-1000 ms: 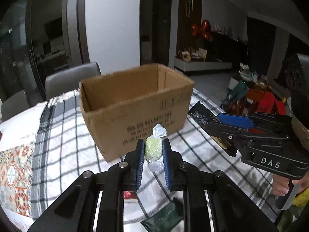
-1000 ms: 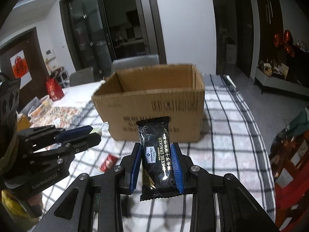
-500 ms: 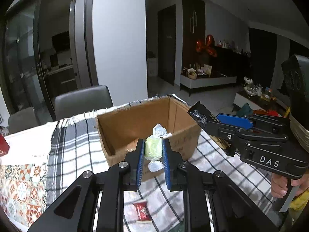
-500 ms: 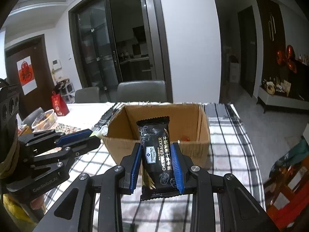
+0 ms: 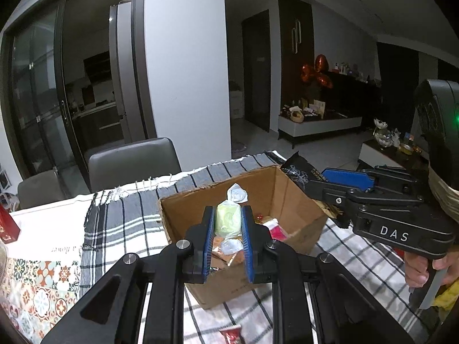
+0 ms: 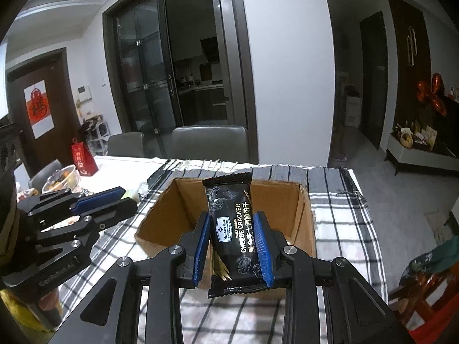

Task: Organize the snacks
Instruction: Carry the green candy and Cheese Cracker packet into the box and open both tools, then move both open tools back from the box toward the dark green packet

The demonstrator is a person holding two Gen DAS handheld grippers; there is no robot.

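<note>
The left gripper (image 5: pixel 228 223) is clamped on a pale green twist-wrapped candy (image 5: pixel 227 223); its blue pads press both flanks of the wrapper, and one twisted end stands above the fingertips. The right gripper (image 6: pixel 233 228) is clamped on a black cheese cracker packet (image 6: pixel 233 229), held upright with its upper half projecting past the fingertips.

The cardboard box (image 5: pixel 289 197) stands open-topped on the checked tablecloth (image 5: pixel 120 223).

Change from the earlier frames:
- One second ago both cameras faced the printed outer wall of the box. Both now look over the near rim into the interior.
- The candy, previously in line with the outer wall, now lies over the box opening, directly ahead of the left gripper.
- The cracker packet, previously in front of the outer wall, now lies over the opening in the right wrist view (image 6: pixel 289 200).
- Wrapped snacks (image 5: pixel 275 228) on the box floor, ahead and slightly right of the left gripper, have come into view.
- The grip of each gripper on its item is unchanged.

In the left wrist view the right gripper (image 5: pixel 321 179) reaches in from the right, its packet tip (image 5: pixel 298 169) at the far right corner of the box. A red wrapped snack (image 5: pixel 231 335) lies on the cloth below the left gripper, outside the box.
</note>
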